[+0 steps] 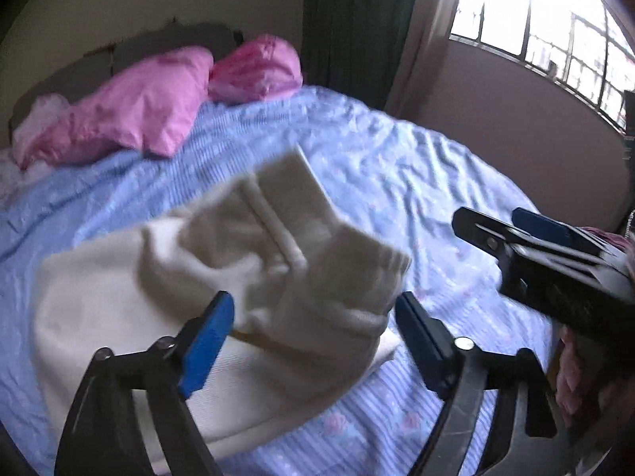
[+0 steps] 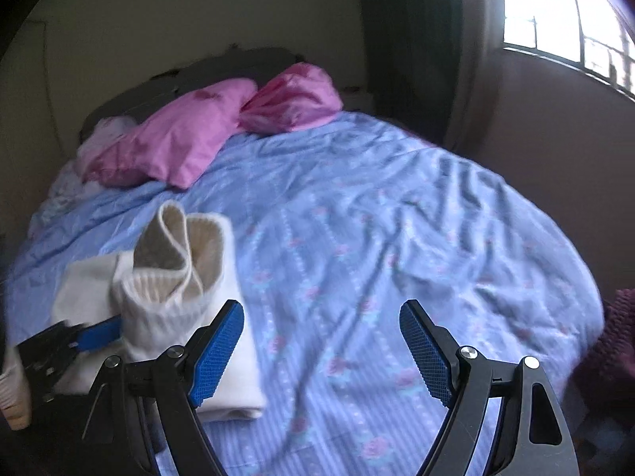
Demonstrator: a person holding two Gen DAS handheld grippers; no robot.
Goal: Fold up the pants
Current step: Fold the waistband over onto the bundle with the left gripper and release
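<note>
Cream pants [image 1: 222,301] lie partly folded on a blue bedspread [image 1: 397,182], directly ahead of the left gripper [image 1: 315,335]. Both it and the right gripper [image 2: 321,351] gape wide, holding nothing. Best next: pinch the loose, raised ribbed end and lay it flat.

The left gripper [image 1: 315,337] is wide open, just above the pants [image 1: 222,277]. The right gripper [image 2: 321,351] is wide open too, beside the pants.

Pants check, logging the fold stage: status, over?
Left gripper open, right gripper open, both empty. Cream pants bunched on blue bedspread, fold unfinished. Nothing in the way.
</note>
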